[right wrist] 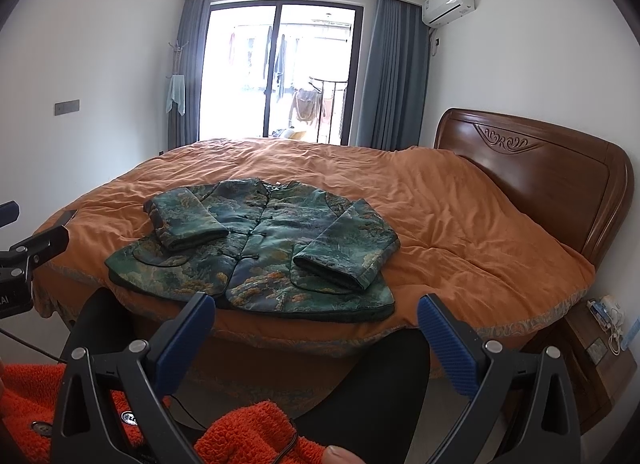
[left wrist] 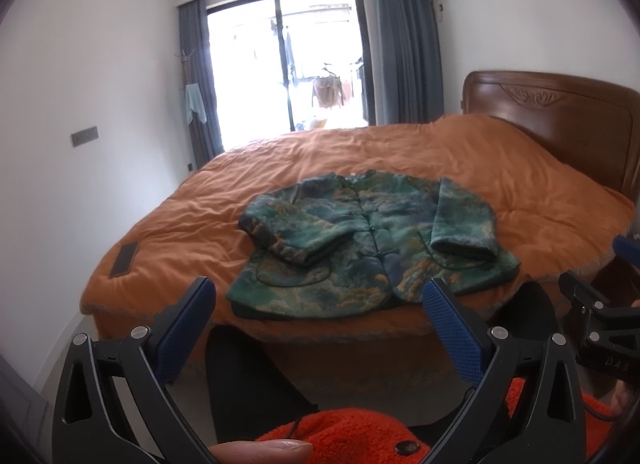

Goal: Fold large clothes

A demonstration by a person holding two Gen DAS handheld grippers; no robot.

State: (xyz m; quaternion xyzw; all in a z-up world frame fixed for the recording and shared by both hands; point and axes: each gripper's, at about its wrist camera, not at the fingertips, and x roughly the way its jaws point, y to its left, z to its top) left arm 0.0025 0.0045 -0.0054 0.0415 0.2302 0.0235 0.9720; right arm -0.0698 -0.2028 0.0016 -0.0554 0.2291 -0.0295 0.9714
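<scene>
A green patterned jacket point(left wrist: 360, 240) point(right wrist: 260, 248) lies face up near the front edge of the bed, buttoned, with both sleeves folded in over its front. My left gripper point(left wrist: 320, 296) is open, held back from the bed in front of the jacket's hem, with nothing between its blue pads. My right gripper point(right wrist: 316, 312) is also open and empty, short of the bed edge below the hem. The right gripper's body point(left wrist: 600, 316) shows at the right edge of the left wrist view; the left gripper's body point(right wrist: 24, 260) shows at the left edge of the right wrist view.
An orange quilt point(left wrist: 440, 168) point(right wrist: 460, 224) covers the bed, with a wooden headboard point(right wrist: 540, 168) at right and a bedside table point(right wrist: 600, 348) beside it. A dark flat device point(left wrist: 125, 258) lies on the quilt's left corner. The person's orange fleece sleeve point(right wrist: 248, 432) and dark trousers fill the foreground.
</scene>
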